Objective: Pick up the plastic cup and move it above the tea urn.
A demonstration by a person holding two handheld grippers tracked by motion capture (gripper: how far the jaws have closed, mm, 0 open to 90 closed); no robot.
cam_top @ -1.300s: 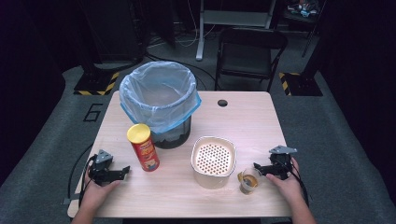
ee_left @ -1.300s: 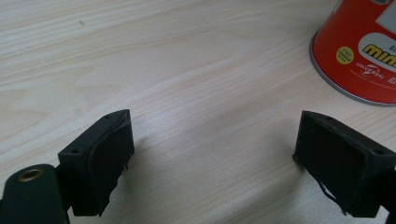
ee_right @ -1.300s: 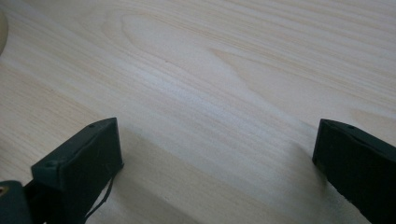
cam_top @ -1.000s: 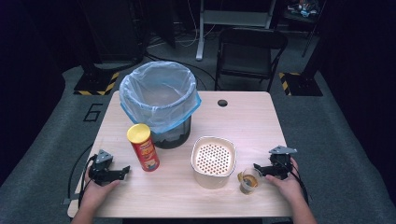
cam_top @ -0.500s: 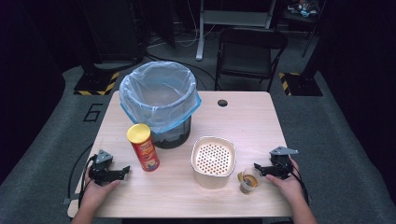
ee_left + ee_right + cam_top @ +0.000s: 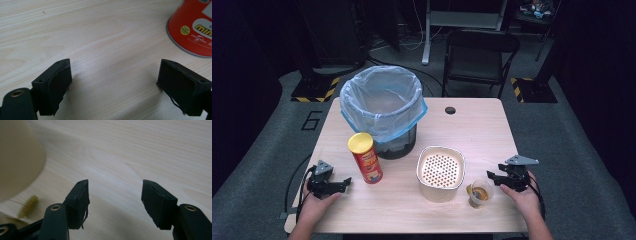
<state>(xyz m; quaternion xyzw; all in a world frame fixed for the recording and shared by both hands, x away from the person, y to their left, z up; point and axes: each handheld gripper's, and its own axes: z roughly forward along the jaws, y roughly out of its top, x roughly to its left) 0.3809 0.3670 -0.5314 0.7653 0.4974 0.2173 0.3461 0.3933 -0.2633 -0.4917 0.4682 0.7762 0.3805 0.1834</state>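
Right tool [image 6: 490, 175] sits at a half-wide gap, its jaws having just been closing, and the right gripper view [image 6: 115, 195] shows nothing but bare wood between them, so it grips nothing. It hangs just beside and a little behind the small clear cup [image 6: 480, 194], which stands upright near the front edge of the counter [image 6: 472, 130], just right of the cream box with the perforated lid [image 6: 441, 172].

The cup looks like thin plastic with something brownish in the bottom. I judge it light, easy to tip and easy to crush, so a gentle squeeze across the wall below the rim would suit it better than a pinch on the lip; kept upright, its contents should stay in.

The right hand [image 6: 522, 192] lies low on the counter, its tool pointing roughly level toward the cream box. The left hand [image 6: 314, 195] rests near the front left corner, its tool [image 6: 348, 182] pointing at the red chip can [image 6: 365, 157]; in the left gripper view [image 6: 113, 80] the jaws stand wide and empty, the can's base beyond them to one side.
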